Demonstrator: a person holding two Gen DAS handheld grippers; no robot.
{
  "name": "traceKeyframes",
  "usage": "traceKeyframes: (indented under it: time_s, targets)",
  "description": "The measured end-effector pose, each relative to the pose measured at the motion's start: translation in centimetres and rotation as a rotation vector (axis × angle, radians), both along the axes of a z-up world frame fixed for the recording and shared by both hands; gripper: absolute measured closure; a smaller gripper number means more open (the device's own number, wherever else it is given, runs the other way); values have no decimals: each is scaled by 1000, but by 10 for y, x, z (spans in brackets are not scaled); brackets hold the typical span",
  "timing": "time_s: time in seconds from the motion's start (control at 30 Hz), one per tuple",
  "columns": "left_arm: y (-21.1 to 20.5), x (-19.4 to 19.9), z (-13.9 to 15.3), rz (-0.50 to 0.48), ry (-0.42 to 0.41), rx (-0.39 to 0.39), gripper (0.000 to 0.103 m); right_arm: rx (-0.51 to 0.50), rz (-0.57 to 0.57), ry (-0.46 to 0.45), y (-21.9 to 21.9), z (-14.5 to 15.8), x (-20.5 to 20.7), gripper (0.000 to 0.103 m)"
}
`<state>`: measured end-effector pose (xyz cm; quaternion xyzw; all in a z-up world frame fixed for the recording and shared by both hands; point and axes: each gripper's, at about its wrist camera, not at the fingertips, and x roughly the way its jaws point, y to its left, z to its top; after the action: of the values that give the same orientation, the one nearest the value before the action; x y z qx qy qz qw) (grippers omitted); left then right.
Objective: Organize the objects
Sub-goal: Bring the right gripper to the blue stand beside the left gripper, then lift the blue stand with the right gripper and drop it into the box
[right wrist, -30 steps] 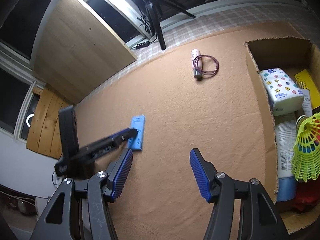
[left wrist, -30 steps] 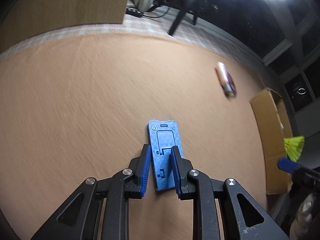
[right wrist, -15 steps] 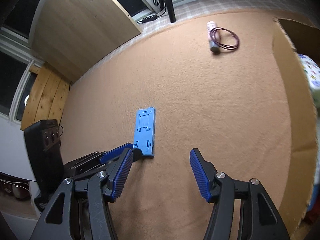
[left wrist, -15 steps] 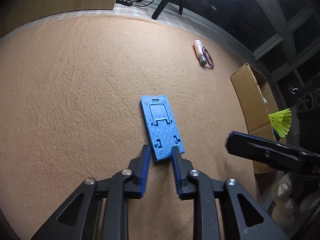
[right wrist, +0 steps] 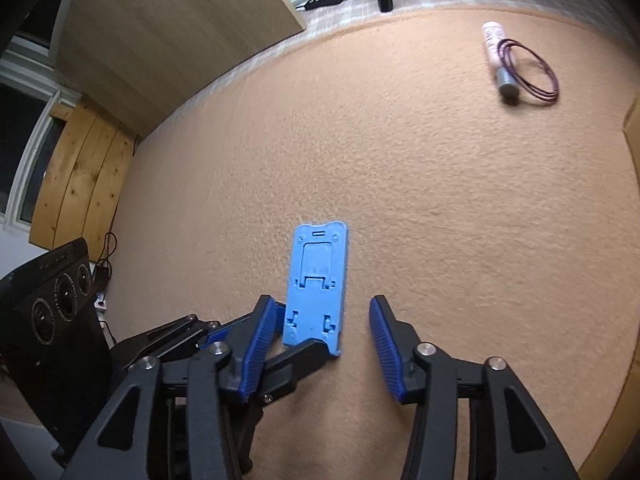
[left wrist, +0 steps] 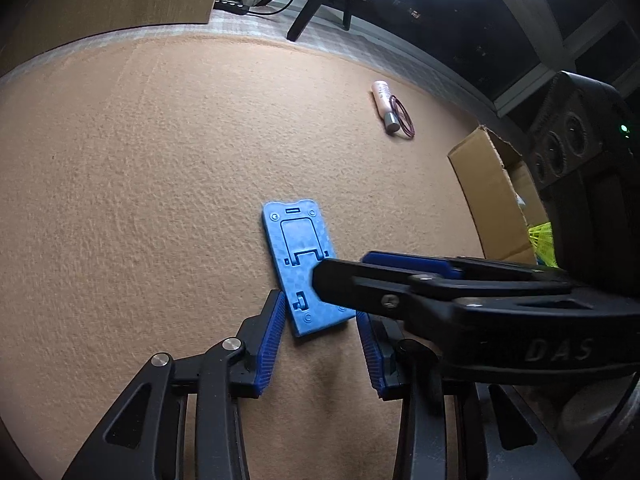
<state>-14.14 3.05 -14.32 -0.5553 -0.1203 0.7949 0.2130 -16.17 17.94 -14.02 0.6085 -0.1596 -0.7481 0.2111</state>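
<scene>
A flat blue plastic phone stand lies on the tan carpet. Its near end sits between the fingertips of both grippers. My left gripper straddles that end with its jaws opening, and the pads rest beside the edges without pressing. My right gripper comes in from the right in the left wrist view and crosses over the stand. Its jaws are closing, with a gap still showing on the stand's right side. One left finger lies at the stand's near corner.
A pink tube with a silver cap lies far off beside a purple wire loop. An open cardboard box holding a yellow shuttlecock stands at the right. A wooden panel and a tripod leg border the carpet's far edge.
My left gripper let go of the stand, drew back a little and widened its jaws. My right gripper came down and leftward over the stand, and its jaws narrowed.
</scene>
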Motion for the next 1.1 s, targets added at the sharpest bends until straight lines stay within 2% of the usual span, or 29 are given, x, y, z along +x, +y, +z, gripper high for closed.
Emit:
traceKeyframes:
  time_s: [0.17, 0.5, 0.83, 1.1]
  targets:
    - [2, 0, 0, -2, -8, 19, 69, -1, 9, -1, -3, -1, -1, 68]
    - [16, 8, 16, -11, 33, 19, 69, 12, -9, 48, 11, 17, 8, 71]
    - [56, 39, 51, -100, 116, 10, 69, 13, -50, 145, 49, 57, 45, 71]
    - [93, 64, 73, -183, 158, 15, 69, -6, -127, 182, 86, 76, 79, 71]
